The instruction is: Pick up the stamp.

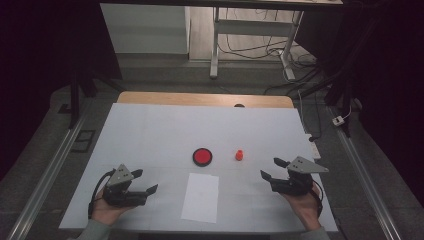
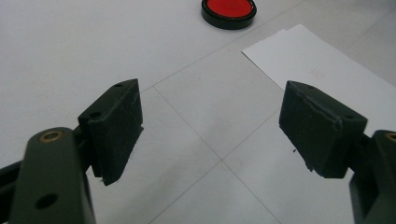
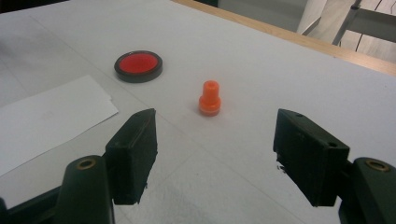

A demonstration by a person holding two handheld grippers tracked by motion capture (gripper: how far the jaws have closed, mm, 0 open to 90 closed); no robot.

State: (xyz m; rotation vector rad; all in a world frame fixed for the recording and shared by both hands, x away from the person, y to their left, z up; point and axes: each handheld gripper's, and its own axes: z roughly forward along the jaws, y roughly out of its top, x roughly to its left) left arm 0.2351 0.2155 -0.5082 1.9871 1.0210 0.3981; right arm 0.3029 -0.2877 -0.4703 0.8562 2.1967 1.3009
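A round red pad in a black rim (image 1: pixel 202 157) lies at the middle of the white table cover, with a small orange knob-shaped stamp (image 1: pixel 239 155) standing upright just to its right. A white sheet of paper (image 1: pixel 200 197) lies nearer me, below the pad. My left gripper (image 1: pixel 146 181) rests low at the front left, open and empty; its view shows the pad (image 2: pixel 229 11) and the paper (image 2: pixel 327 79) beyond the left gripper (image 2: pixel 212 107). My right gripper (image 1: pixel 270 168) is at the front right, open, and faces the stamp (image 3: pixel 209 99), which stands apart beyond the right gripper (image 3: pixel 217 135).
The white cover (image 1: pixel 150 130) ends at a wooden table edge (image 1: pixel 205 99) at the back, where a small dark object (image 1: pixel 239 105) sits. A white power strip (image 1: pixel 314 150) lies off the right edge. Behind the table stand desk legs and floor cables.
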